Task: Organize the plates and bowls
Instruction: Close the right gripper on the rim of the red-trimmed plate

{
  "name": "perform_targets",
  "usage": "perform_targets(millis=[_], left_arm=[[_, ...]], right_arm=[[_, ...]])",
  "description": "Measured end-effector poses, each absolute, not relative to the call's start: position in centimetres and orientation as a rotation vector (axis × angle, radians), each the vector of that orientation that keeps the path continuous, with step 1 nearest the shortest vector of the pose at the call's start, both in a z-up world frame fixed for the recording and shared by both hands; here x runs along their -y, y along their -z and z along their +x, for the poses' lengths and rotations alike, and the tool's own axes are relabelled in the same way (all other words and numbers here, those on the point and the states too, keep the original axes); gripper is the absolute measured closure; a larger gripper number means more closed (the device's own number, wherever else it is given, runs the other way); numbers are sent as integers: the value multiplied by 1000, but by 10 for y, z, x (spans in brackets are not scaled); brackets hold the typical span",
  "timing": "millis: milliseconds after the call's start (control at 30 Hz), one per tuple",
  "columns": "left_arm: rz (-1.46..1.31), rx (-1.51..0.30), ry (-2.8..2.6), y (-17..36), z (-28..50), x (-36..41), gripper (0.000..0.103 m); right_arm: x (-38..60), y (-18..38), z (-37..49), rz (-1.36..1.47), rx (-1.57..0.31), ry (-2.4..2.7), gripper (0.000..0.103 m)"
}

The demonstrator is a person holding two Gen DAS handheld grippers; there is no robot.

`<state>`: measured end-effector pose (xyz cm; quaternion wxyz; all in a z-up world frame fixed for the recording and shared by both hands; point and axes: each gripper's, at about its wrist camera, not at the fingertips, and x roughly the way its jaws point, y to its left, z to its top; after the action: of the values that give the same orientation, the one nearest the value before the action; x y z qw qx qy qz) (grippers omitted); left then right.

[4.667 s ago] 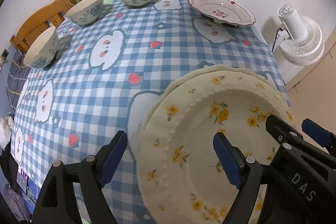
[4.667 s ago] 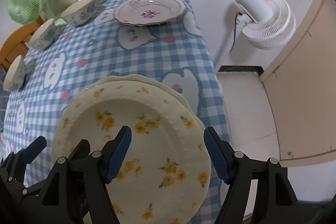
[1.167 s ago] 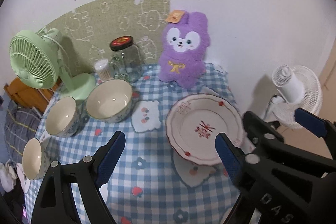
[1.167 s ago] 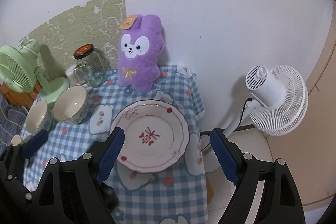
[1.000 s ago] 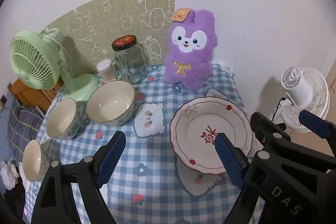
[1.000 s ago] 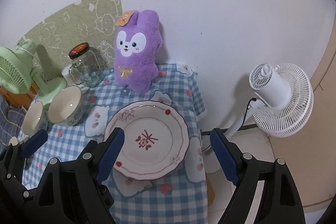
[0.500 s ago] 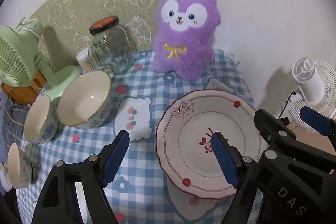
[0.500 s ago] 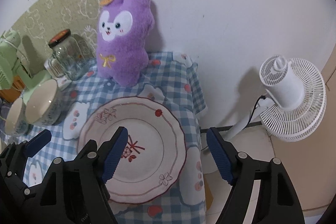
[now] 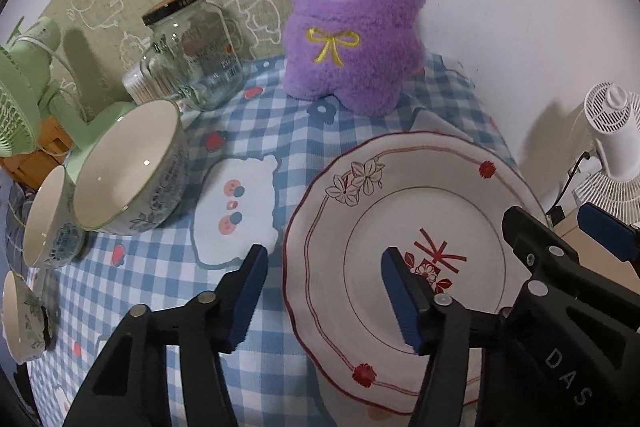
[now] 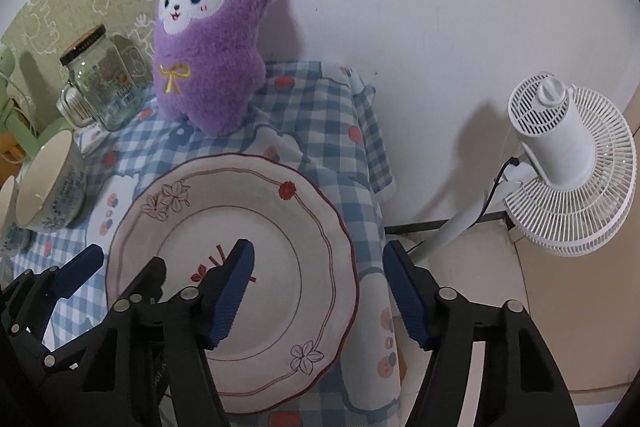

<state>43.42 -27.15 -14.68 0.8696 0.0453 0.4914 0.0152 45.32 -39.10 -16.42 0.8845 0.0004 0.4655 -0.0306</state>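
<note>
Left wrist view first: the left gripper (image 9: 326, 293) is coming together, its blue pads either side of the near-left rim of the white plate (image 9: 400, 223) with the red flower trim, and they're not pressing on it as far as I can see. That plate lies flat on the blue checked tablecloth (image 9: 280, 131). Just behind the plate sits the purple plush bunny (image 9: 352, 23). Left of the plate there's a big bowl (image 9: 128, 167), then a smaller bowl (image 9: 48, 219) beyond that, and a third bowl (image 9: 20, 315) further from the plate at the frame edge. A glass jar (image 9: 192, 51) stands behind the big bowl, and a green fan (image 9: 24, 95) is left of the jar.

Right wrist view: the right gripper (image 10: 320, 293) is closing too, straddling the plate's (image 10: 200, 203) right rim, one pad over the plate's middle and the other off its edge, not clamped yet. The left gripper's fingers (image 10: 76, 271) show at the plate's left side. A white fan (image 10: 568, 155) stands on the floor well right of the plate.
</note>
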Motion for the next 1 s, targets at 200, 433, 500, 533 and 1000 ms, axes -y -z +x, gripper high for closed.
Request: perform_targets(millis=[200, 433, 500, 533, 1000], left_arm=[[110, -1061, -44, 155, 438, 271, 59], [125, -1052, -59, 158, 439, 271, 63], [125, -1052, -58, 158, 439, 272, 64], [126, -1050, -60, 158, 438, 272, 65], [106, -1050, -82, 157, 438, 268, 70]], right_arm=[[390, 171, 457, -3, -977, 65, 41], [393, 179, 458, 12, -1006, 79, 42], [394, 181, 458, 24, -1012, 76, 42], [395, 181, 458, 30, -1015, 76, 43], [396, 184, 455, 41, -1032, 88, 62]])
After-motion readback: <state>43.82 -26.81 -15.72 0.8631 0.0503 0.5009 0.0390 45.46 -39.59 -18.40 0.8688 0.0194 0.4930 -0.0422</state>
